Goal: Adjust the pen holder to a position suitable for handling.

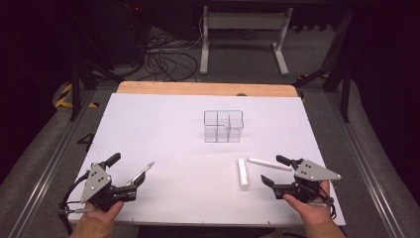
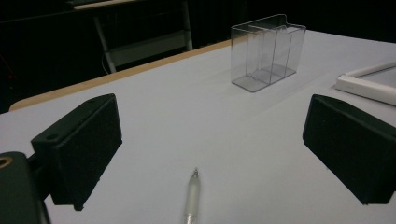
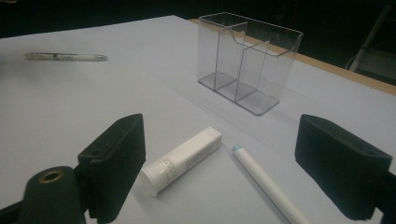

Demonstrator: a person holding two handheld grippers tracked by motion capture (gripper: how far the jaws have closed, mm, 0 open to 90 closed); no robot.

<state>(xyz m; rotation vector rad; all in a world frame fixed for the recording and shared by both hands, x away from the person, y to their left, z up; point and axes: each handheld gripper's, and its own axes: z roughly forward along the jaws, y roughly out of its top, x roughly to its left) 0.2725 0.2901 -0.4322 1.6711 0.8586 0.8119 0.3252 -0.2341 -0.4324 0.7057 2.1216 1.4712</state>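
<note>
The flat table sheet [image 1: 163, 129] is plain white. On it, the clear plastic organizer box [image 1: 223, 126] has no colour. Near that box lie a white tube [image 3: 181, 160], a white pen with blue tip [image 3: 266, 184] and a translucent pen [image 1: 140, 173].

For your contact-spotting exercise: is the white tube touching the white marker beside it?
Apart. The right gripper view shows bare table between the white tube and the white marker along their whole length.
</note>
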